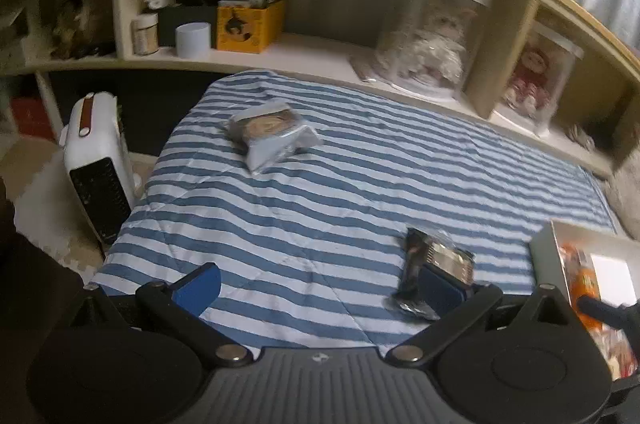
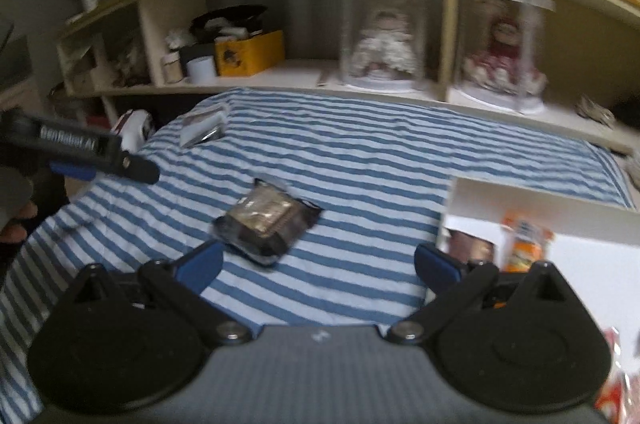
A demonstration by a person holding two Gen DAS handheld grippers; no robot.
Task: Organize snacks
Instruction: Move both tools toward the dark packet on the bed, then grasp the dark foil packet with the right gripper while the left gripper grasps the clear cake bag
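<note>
A dark foil snack packet (image 2: 266,222) lies on the blue-and-white striped cloth (image 2: 360,160); it also shows in the left wrist view (image 1: 436,270), just ahead of my left gripper's right finger. A second, clear-wrapped snack packet (image 1: 272,134) lies farther back on the cloth and shows small in the right wrist view (image 2: 204,130). My left gripper (image 1: 320,284) is open and empty above the cloth's near edge. My right gripper (image 2: 318,264) is open and empty, with the dark packet just ahead of its left finger. A white box (image 2: 540,204) at the right holds orange snack packets (image 2: 524,244).
A wooden shelf unit (image 1: 304,60) runs behind the cloth, with a yellow box (image 1: 248,26), a white cup (image 1: 193,40) and two dolls in clear cases (image 2: 382,40). A white heater (image 1: 98,168) stands on the floor at the left. The left gripper's body (image 2: 76,148) shows at the left.
</note>
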